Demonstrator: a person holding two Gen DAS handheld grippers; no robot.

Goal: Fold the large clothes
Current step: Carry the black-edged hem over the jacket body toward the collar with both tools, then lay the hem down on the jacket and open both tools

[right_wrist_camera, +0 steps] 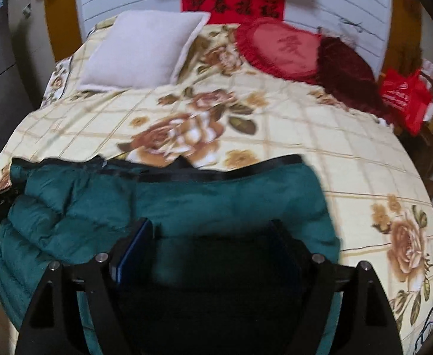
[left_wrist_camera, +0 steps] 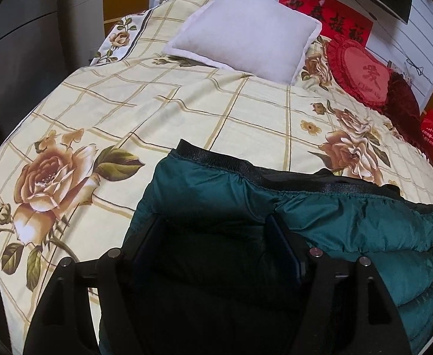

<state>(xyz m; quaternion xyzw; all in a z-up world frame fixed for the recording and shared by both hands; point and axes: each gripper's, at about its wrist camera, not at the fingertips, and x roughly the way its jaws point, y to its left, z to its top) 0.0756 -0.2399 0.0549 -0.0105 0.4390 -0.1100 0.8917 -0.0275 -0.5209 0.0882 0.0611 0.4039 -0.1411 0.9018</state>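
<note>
Bedspread (left_wrist_camera: 163, 109) lies bare toward twelve o'clock beyond the jacket (left_wrist_camera: 349, 224); pillow (left_wrist_camera: 243, 38) and red cushions (left_wrist_camera: 361, 77) block farther.

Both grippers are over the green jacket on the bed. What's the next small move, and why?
Probably lift both clear. The left gripper and right gripper stand open over the green puffy jacket, which already lies doubled on the bedspread.

Soft, even room light falls on the bedspread (left_wrist_camera: 163, 109), with no glare. Deep shadow swallows the jacket (left_wrist_camera: 349, 224) close to both cameras. The left view is sharp; the right is smeared by motion blur. Fisheye bending curves the edges, and the corners go black.
</note>
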